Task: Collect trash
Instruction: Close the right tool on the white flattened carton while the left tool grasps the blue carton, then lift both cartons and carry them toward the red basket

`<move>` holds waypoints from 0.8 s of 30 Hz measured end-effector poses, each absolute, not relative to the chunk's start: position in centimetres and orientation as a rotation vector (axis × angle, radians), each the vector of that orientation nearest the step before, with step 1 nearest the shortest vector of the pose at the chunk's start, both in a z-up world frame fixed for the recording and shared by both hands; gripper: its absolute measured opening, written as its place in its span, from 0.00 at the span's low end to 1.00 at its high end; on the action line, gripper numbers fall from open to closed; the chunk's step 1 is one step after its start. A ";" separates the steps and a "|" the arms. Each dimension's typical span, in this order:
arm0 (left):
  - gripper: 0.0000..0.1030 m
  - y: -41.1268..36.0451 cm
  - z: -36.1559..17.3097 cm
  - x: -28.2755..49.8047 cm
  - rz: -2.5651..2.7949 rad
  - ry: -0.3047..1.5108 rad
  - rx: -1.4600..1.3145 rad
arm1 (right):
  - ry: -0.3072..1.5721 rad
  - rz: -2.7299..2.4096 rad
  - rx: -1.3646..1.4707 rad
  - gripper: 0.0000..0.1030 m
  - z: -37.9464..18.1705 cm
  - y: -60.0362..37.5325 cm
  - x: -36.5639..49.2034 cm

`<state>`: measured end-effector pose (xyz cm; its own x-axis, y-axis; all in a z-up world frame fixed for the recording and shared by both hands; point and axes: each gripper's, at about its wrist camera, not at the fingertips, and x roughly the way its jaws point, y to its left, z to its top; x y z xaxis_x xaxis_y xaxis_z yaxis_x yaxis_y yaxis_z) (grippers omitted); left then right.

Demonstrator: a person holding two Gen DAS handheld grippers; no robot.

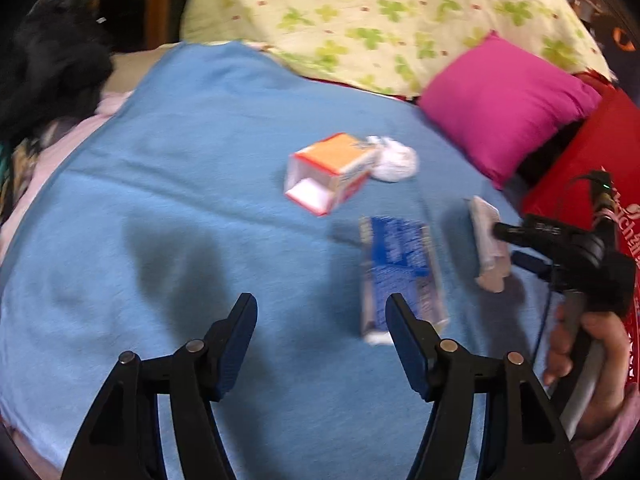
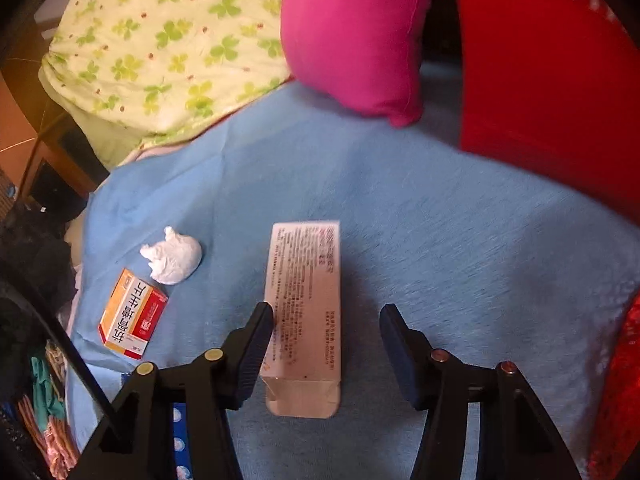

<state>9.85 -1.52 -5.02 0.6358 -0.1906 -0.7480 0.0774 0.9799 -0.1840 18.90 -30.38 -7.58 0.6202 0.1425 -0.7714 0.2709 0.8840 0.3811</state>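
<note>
Trash litters the blue blanket [image 2: 440,220]: right gripper [image 2: 326,316], jaws apart, straddles the white carton [image 2: 306,312] beside the tissue wad [image 2: 174,260]; next, clamp it. Left gripper [image 1: 322,316] hangs unclenched, empty.

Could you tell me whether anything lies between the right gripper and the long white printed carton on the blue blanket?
Nothing visible does. The long white printed carton lies flat on the blue blanket, already partly between the open fingers of the right gripper. The crumpled white tissue sits off to the side.
</note>
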 end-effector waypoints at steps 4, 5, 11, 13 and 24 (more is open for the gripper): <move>0.68 -2.8 -4.9 11.6 -0.214 0.864 -0.183 | 0.900 -0.105 0.438 0.58 -8.0 -29.4 19.5; 0.68 -3.1 -5.1 12.0 -0.234 0.876 -0.209 | 0.904 -0.108 0.424 0.58 -8.1 -29.2 19.6; 0.69 -5.2 -6.3 13.2 -0.273 0.953 -0.254 | 0.918 -0.102 0.388 0.43 -8.5 -29.1 19.0; 0.69 -5.9 -6.8 13.4 -0.269 0.970 -0.243 | 0.907 -0.105 0.388 0.43 -8.2 -29.4 18.6; 0.55 -6.4 -7.5 12.6 -0.275 0.949 -0.202 | 0.840 -0.034 0.391 0.43 -4.8 -29.2 14.4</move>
